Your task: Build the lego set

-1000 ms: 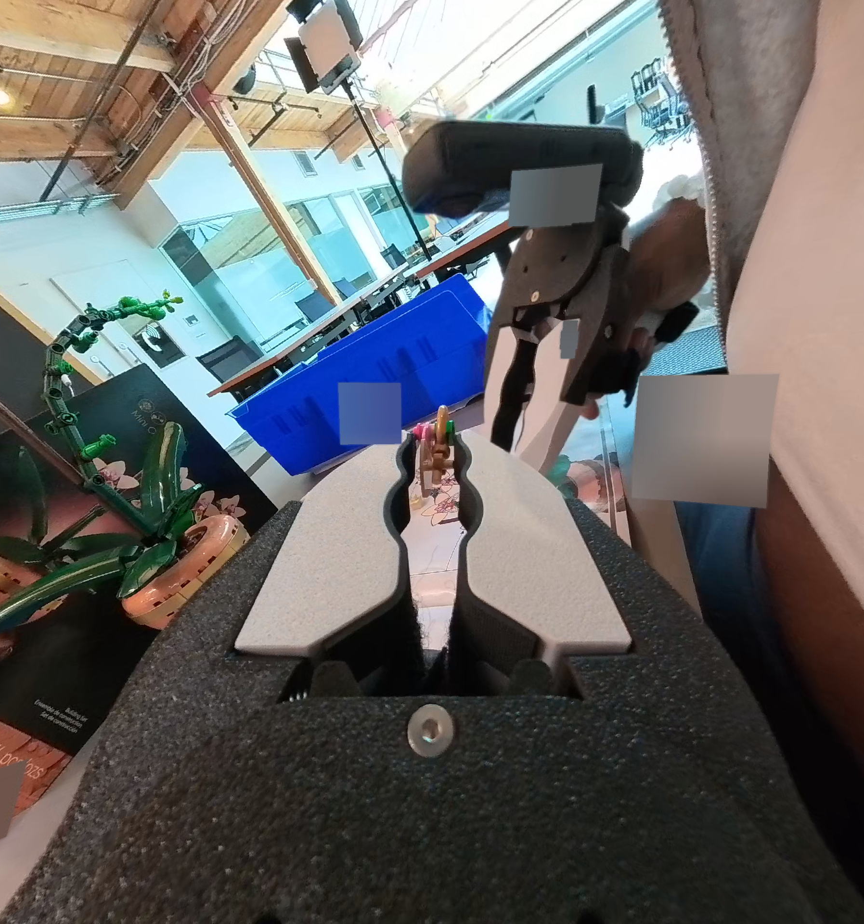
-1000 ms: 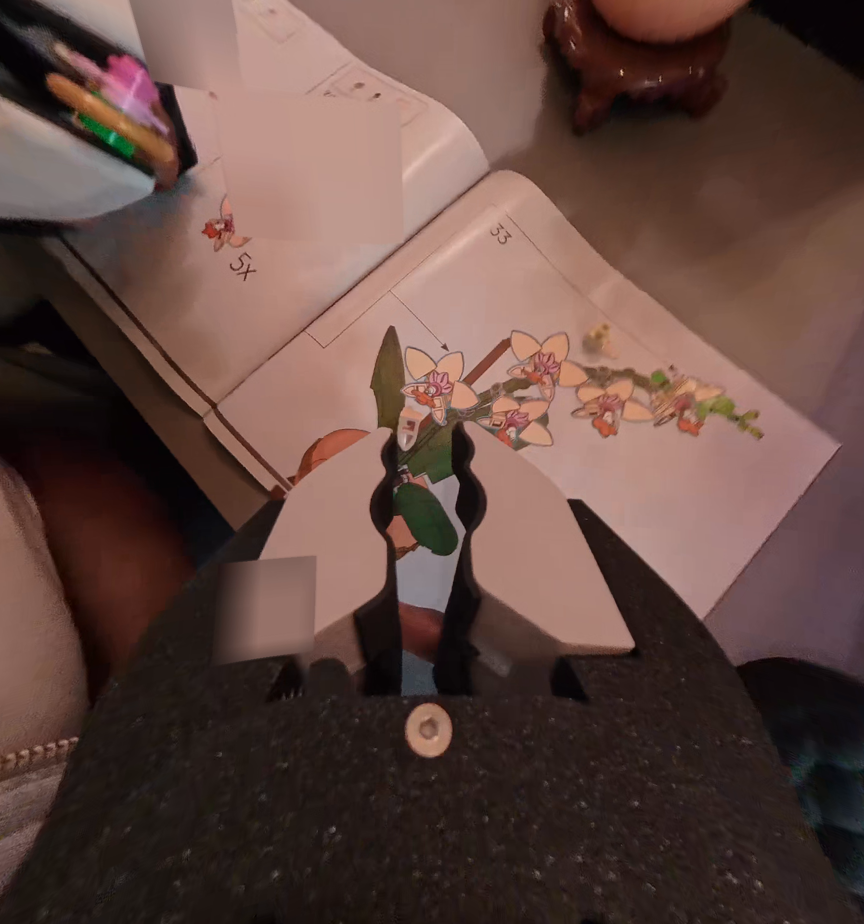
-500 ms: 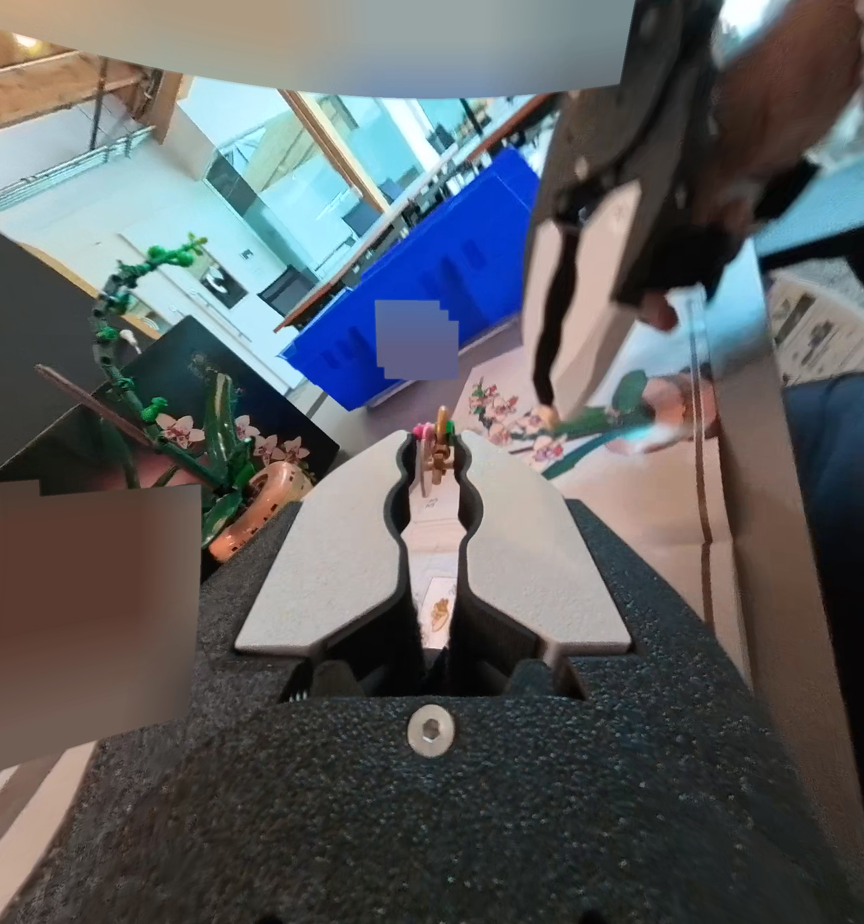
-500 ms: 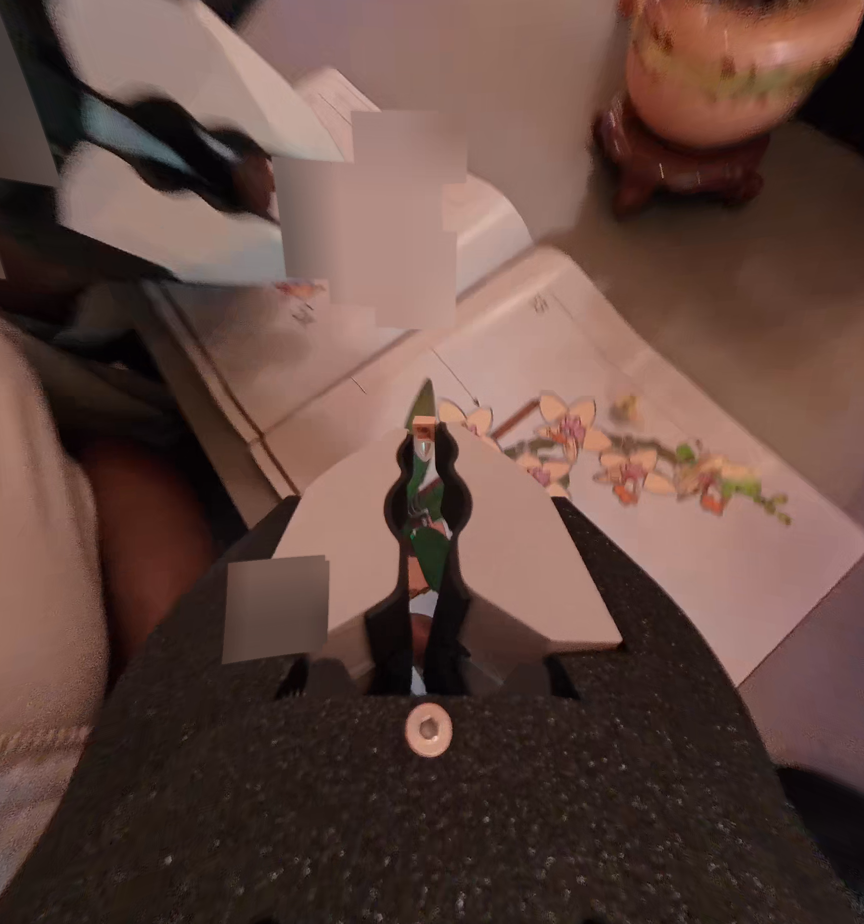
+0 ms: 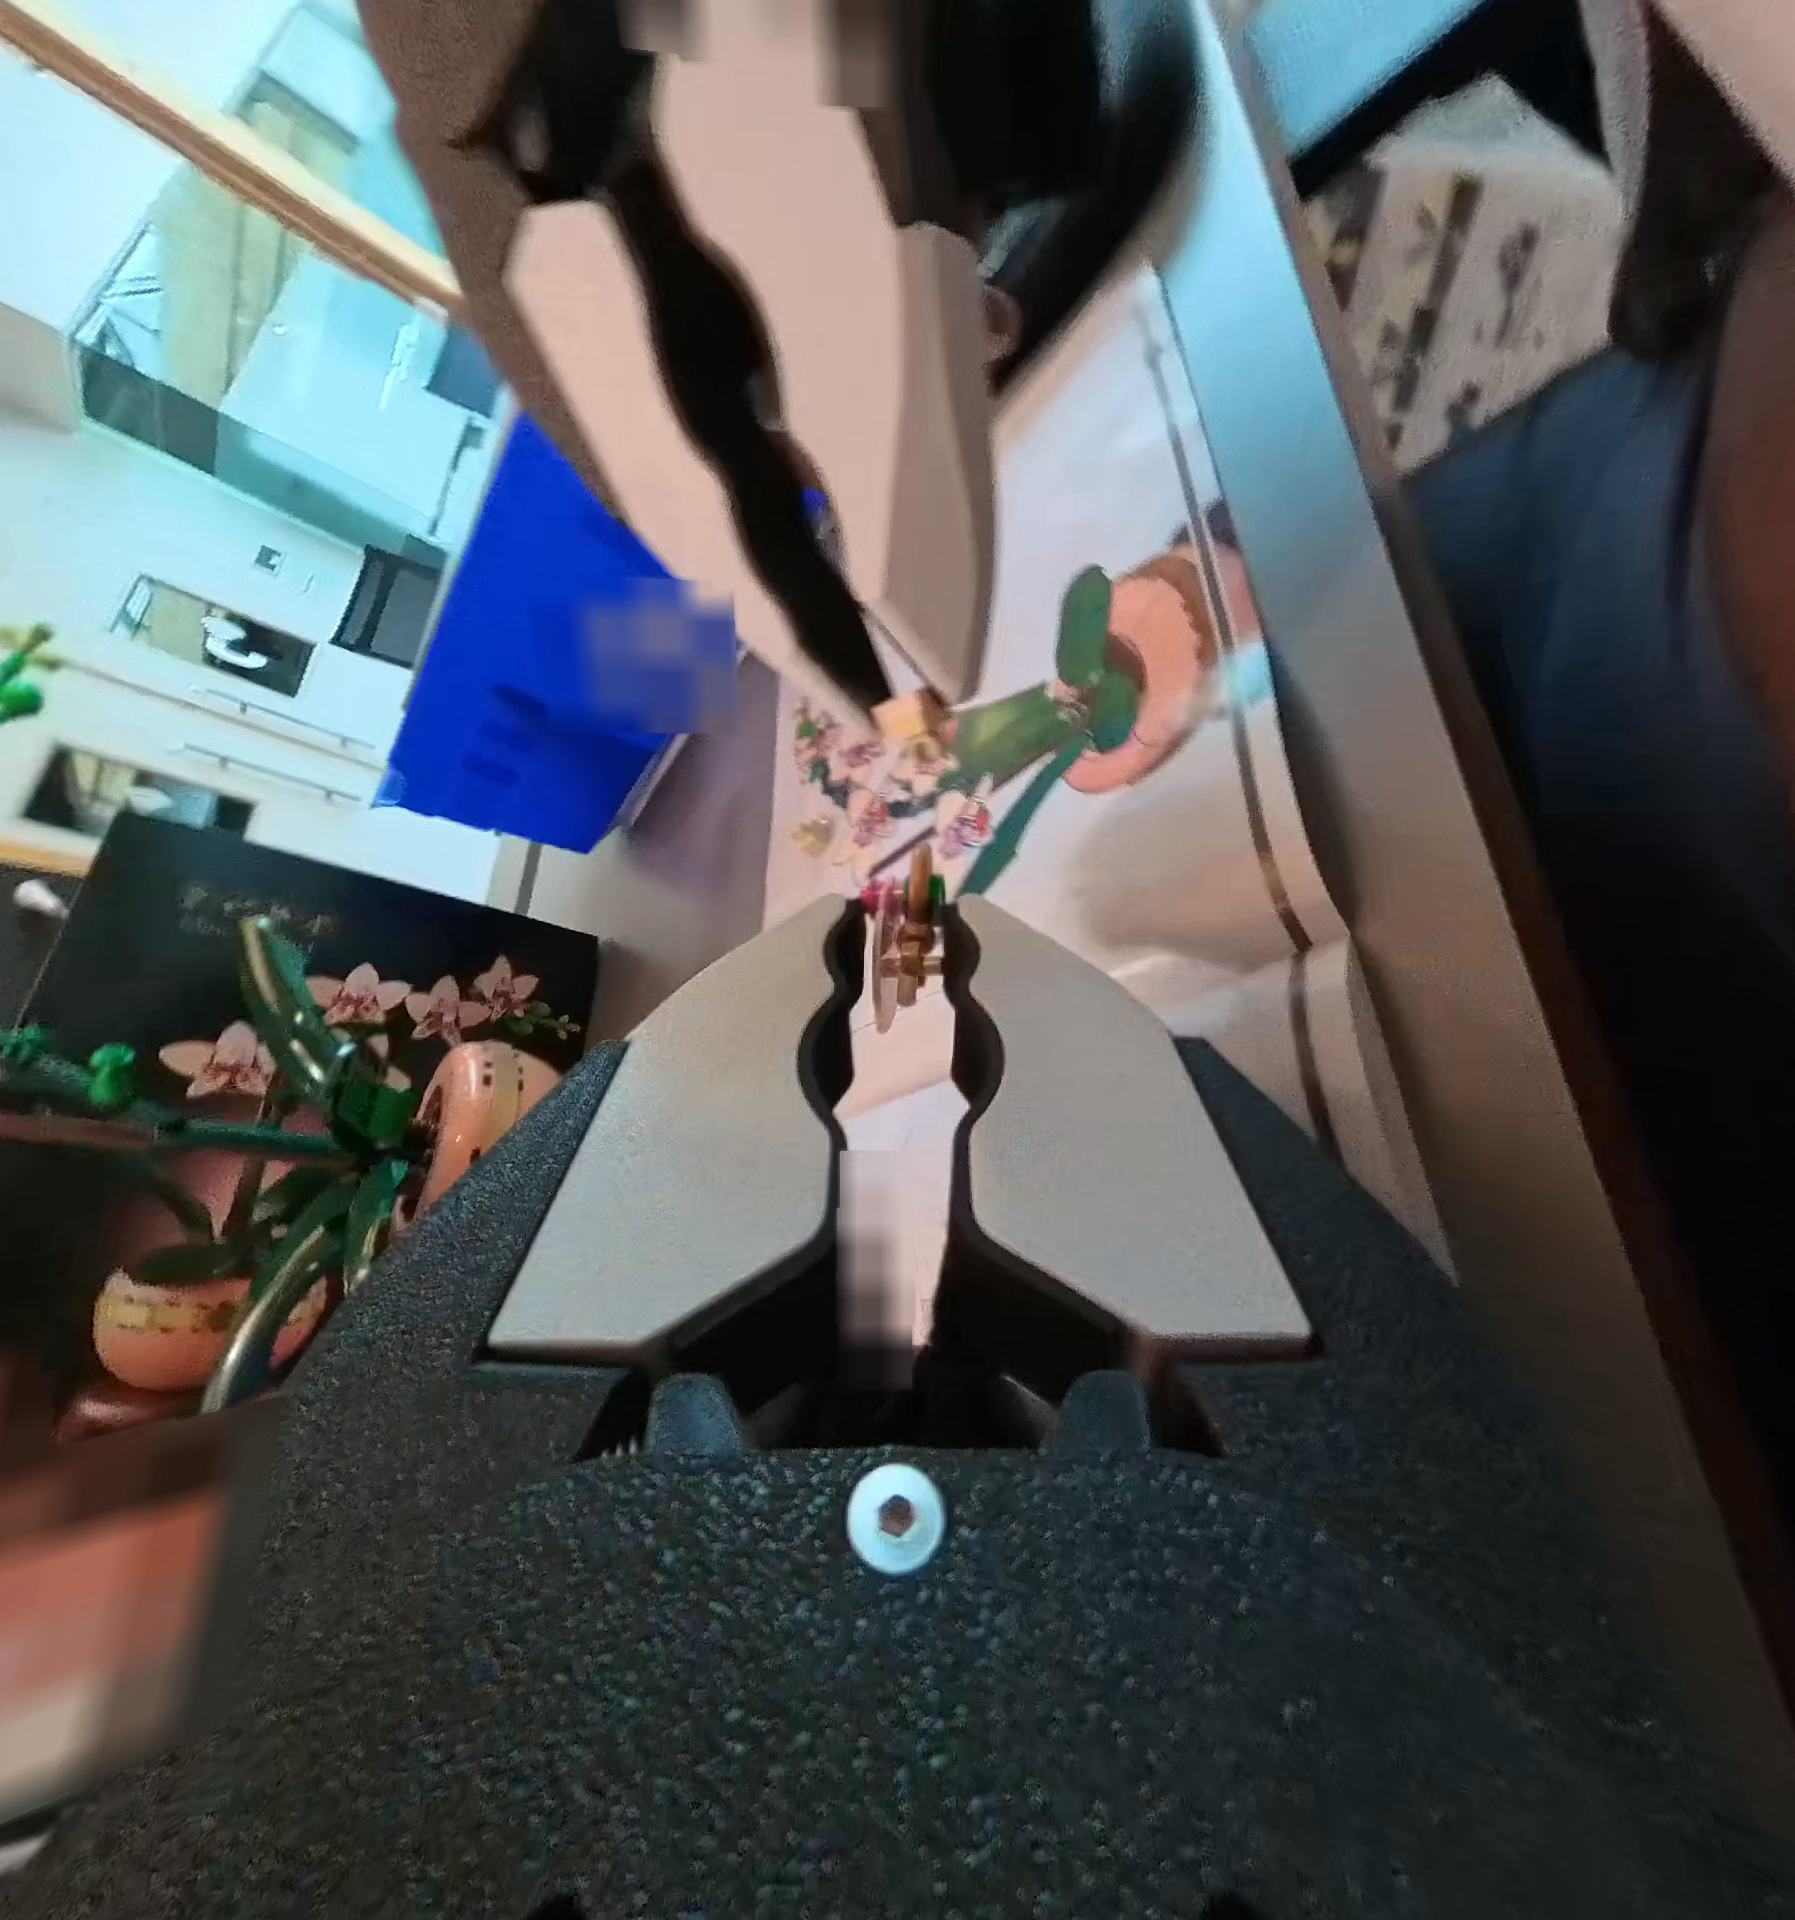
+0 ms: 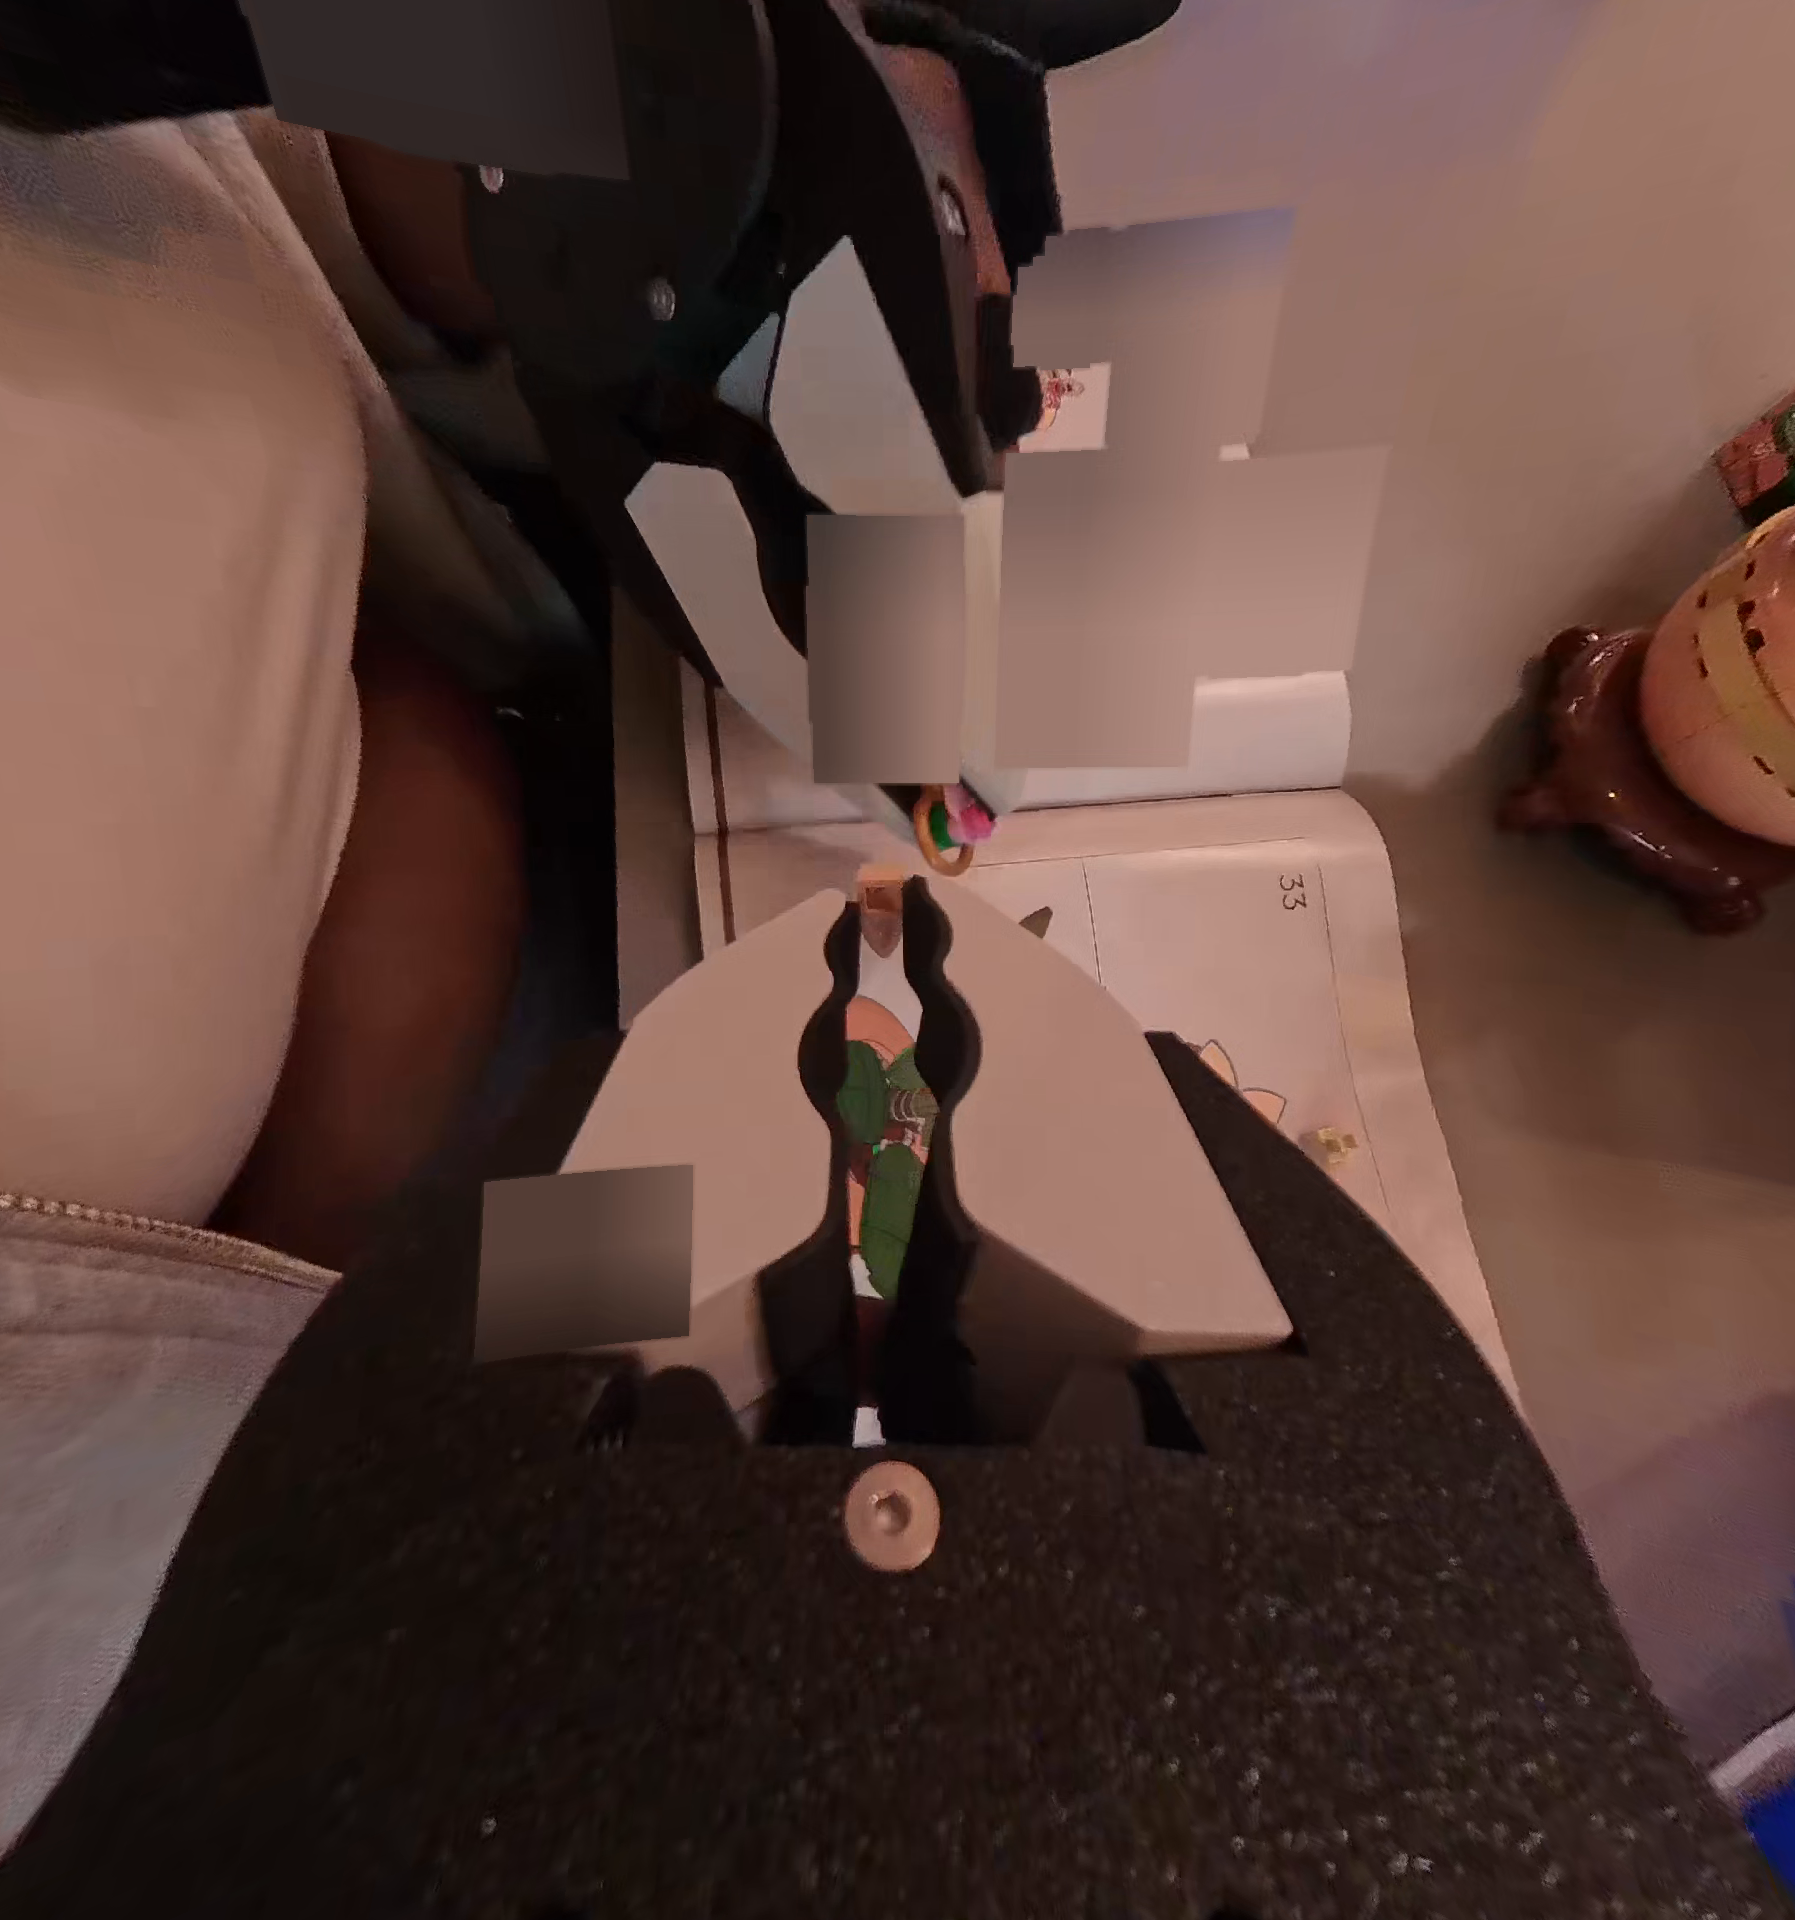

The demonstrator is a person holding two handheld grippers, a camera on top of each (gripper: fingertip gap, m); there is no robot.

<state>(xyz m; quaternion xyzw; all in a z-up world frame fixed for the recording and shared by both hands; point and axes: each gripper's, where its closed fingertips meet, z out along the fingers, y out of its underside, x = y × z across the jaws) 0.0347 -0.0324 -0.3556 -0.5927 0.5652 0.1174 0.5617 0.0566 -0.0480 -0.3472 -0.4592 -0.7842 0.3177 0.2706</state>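
Note:
My left gripper point(image 5: 905, 914) is shut on a small flower piece point(image 5: 908, 940) with gold, pink, green and white parts. In the right wrist view that same flower piece point(image 6: 950, 831) sticks out of the left gripper's tips. My right gripper point(image 6: 880, 902) is shut on a small tan and clear piece point(image 6: 880, 914). In the left wrist view the right gripper point(image 5: 888, 698) comes down from above with its tan piece point(image 5: 914, 717) a short way beyond the flower piece. The two held pieces are close, tips facing, with a small gap between them.
The open instruction booklet point(image 6: 1215, 956) lies on the grey table under both grippers. The built orchid pot point(image 6: 1745, 675) on its brown stand is at the right. The set's box point(image 5: 280, 966) and a blue bin point(image 5: 529, 675) stand behind. A small loose piece point(image 6: 1334, 1141) lies on the booklet.
Both grippers have moved toward each other, each keeping its piece. The right gripper's tip has come down close in front of the left gripper's flower piece.

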